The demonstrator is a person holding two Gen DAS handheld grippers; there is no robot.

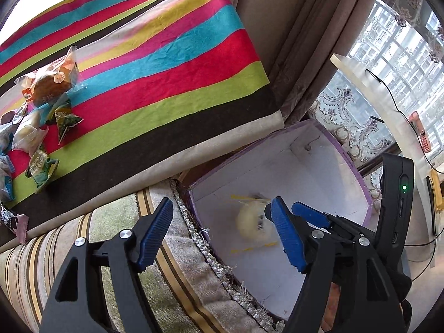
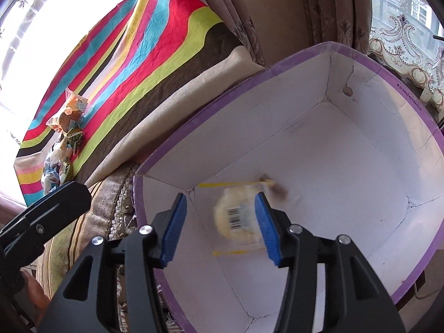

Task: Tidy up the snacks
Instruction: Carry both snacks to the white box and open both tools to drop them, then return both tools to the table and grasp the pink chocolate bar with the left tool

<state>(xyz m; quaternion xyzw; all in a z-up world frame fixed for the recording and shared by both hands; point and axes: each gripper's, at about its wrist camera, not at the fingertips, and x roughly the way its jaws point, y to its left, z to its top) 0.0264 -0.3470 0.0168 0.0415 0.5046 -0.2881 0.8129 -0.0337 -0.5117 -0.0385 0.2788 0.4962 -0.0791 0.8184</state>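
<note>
A purple-rimmed white box (image 1: 344,149) (image 2: 402,102) stands beside the striped cloth. A pale wrapped bun with a barcode (image 1: 251,223) (image 2: 238,216) is inside it, blurred, between my right gripper's blue pads but not touched by them. My right gripper (image 2: 220,223) is open over the box; it also shows in the left wrist view (image 1: 294,211). My left gripper (image 1: 222,233) is open and empty over the box's near edge. Several wrapped snacks (image 1: 47,83) (image 2: 68,113) lie in a pile on the striped cloth (image 1: 166,55).
A striped, fringed cushion (image 1: 172,277) lies under the box's near side. Beige curtains (image 1: 291,27) hang behind. A white shelf (image 1: 369,88) with a cable and a pink object stands at the right by the window.
</note>
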